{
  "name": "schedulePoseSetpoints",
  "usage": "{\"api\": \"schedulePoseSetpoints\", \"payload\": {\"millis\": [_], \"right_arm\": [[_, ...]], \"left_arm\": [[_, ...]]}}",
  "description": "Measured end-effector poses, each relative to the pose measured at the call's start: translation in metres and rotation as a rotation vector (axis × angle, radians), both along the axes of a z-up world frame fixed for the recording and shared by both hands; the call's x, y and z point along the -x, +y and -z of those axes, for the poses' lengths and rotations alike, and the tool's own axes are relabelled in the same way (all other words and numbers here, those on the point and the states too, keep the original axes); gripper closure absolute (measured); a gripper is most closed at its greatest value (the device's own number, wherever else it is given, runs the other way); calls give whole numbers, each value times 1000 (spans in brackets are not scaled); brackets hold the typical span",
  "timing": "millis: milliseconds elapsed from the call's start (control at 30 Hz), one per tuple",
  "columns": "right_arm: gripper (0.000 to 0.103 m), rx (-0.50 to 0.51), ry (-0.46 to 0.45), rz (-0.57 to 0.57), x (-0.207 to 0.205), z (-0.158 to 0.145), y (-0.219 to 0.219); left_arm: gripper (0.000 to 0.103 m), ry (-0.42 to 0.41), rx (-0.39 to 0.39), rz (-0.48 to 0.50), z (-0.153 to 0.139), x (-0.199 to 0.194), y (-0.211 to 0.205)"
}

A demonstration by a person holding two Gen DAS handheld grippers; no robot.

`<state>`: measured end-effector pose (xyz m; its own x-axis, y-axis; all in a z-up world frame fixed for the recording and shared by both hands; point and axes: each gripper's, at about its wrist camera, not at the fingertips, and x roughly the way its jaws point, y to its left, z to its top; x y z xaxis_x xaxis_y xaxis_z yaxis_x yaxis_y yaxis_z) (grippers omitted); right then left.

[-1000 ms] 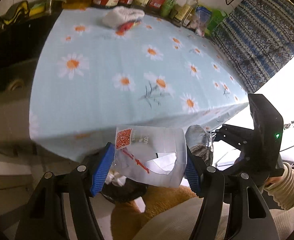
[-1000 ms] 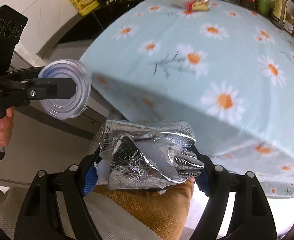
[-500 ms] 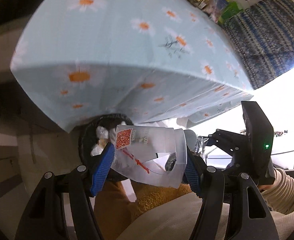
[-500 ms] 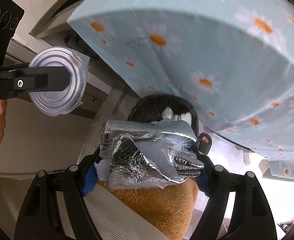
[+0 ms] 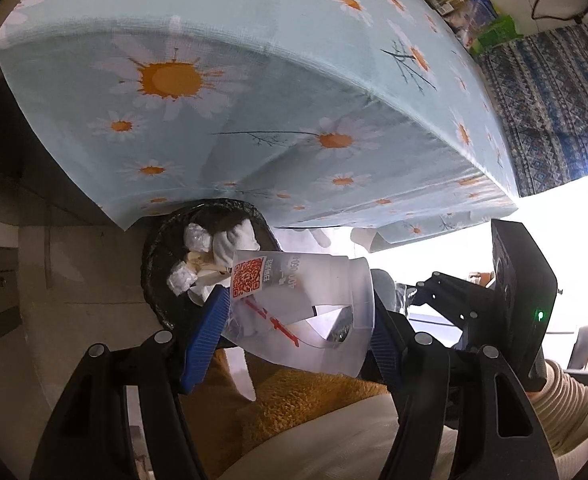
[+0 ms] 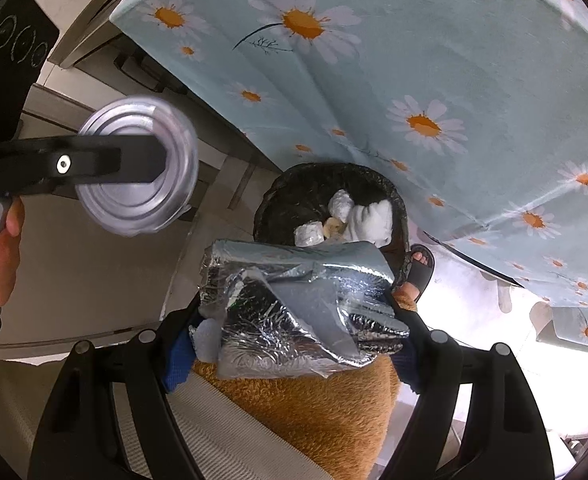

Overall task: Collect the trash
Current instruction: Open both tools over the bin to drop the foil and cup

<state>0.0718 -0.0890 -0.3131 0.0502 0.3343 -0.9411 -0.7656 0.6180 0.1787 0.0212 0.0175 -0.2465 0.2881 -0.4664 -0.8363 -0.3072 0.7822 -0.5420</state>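
A clear plastic cup (image 5: 325, 280) with a red QR label sits between the blue pads of my left gripper (image 5: 295, 332), whose jaws are opening. A crumpled silver foil bag (image 6: 294, 300) fills my right gripper (image 6: 294, 344); those jaws are opening too, with the bag still touching both pads. Just below and ahead of both stands a black trash bin (image 6: 294, 188) holding white wads of paper (image 6: 369, 216). In the left wrist view the cup overlaps the near rim of the bin (image 5: 154, 264). From the right wrist view the cup's base (image 6: 138, 168) shows at the left, off to the side of the bin.
The daisy tablecloth (image 5: 294, 80) hangs over the table edge right above the bin. A person's foot in a black sandal (image 6: 417, 264) rests beside the bin. An orange fuzzy garment (image 6: 325, 400) lies under both grippers. Grey cabinet fronts (image 6: 94, 280) are at the left.
Both grippers have dropped below the table edge with their loads. The table top has slid out of view and the black bin has appeared beneath them.
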Motion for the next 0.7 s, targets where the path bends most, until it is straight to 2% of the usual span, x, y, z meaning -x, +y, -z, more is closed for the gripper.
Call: {"api": "schedulePoseSetpoints", "payload": {"millis": [67,167,433,700], "right_arm": [[16,3,1,3,-1,-2,-1],[16,-8,14,11,-4,-3,-3],[16,-14,18,37,-9,-5,-8],[16,-24,3,42,-6,-13,-10]], "left_arm": [[35,13,8,-7,2,-1,1],[24,32,1,-23,5,-3,3],[24,54,-6,-24,8,-3,3],[24,23,-10,-26,-2,-3,2]]}}
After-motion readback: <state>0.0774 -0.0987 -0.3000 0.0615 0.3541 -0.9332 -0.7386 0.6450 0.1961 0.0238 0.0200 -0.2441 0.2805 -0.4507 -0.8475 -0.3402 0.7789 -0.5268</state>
